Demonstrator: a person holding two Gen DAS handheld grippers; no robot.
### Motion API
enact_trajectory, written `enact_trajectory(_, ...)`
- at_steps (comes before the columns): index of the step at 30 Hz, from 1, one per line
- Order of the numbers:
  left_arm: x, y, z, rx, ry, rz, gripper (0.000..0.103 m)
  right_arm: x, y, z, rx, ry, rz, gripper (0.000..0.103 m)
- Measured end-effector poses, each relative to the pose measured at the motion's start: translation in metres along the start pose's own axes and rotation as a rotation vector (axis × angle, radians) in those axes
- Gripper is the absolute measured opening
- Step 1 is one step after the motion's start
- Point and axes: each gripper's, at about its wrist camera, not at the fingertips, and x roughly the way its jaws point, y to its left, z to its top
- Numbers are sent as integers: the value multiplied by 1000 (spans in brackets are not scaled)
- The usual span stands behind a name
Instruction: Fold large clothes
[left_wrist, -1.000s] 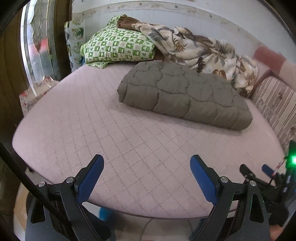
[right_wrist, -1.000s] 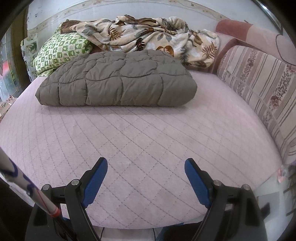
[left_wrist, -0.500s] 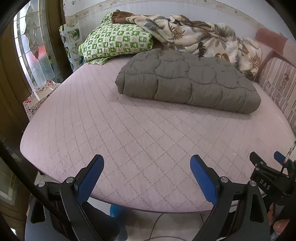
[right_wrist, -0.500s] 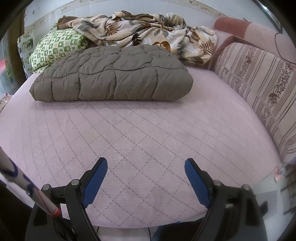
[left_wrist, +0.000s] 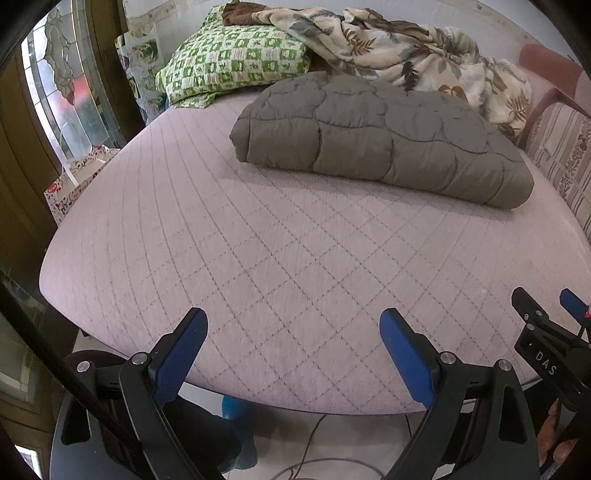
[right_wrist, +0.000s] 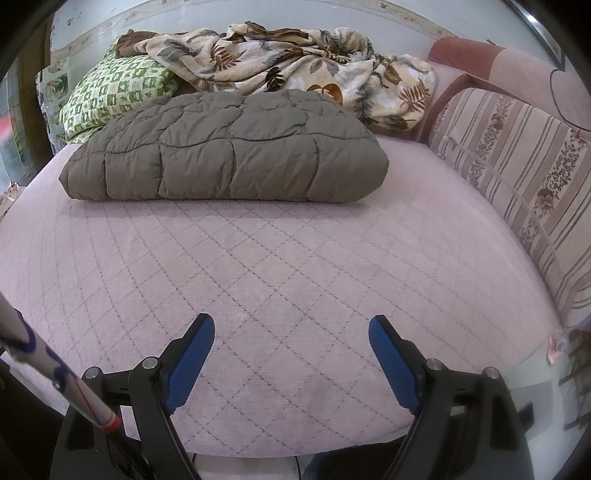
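A grey-brown quilted garment (left_wrist: 384, 144) (right_wrist: 225, 155) lies folded into a thick rectangle across the far half of a pink quilted bed (left_wrist: 280, 258) (right_wrist: 295, 266). My left gripper (left_wrist: 293, 325) hovers open over the bed's near edge, nothing between its blue pads, well short of the garment. My right gripper (right_wrist: 291, 328) is likewise open and empty above the near edge. The right gripper's black tip (left_wrist: 543, 332) also shows at the lower right of the left wrist view.
Behind the garment lie a green checked pillow (left_wrist: 232, 66) (right_wrist: 114, 92) and a crumpled leaf-print blanket (left_wrist: 399, 48) (right_wrist: 295, 66). A striped cushion (right_wrist: 524, 177) lines the bed's right side. A floral gift bag (left_wrist: 74, 181) and a glass door stand at the left. A cable crosses the floor below.
The left wrist view has dipped and turned, so the bed and garment sit more level in its frame. The right view has tilted only slightly. Both grippers stay open.
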Motion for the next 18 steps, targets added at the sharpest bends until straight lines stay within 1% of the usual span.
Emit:
enact_trajectory(10,8,4,-1,-10,22,7,94,1,7,0,-20,1,-3,89)
enact_trajectory(18,4,0,-1,10,1,24,94,2,9,-1,-21,4,-5,89)
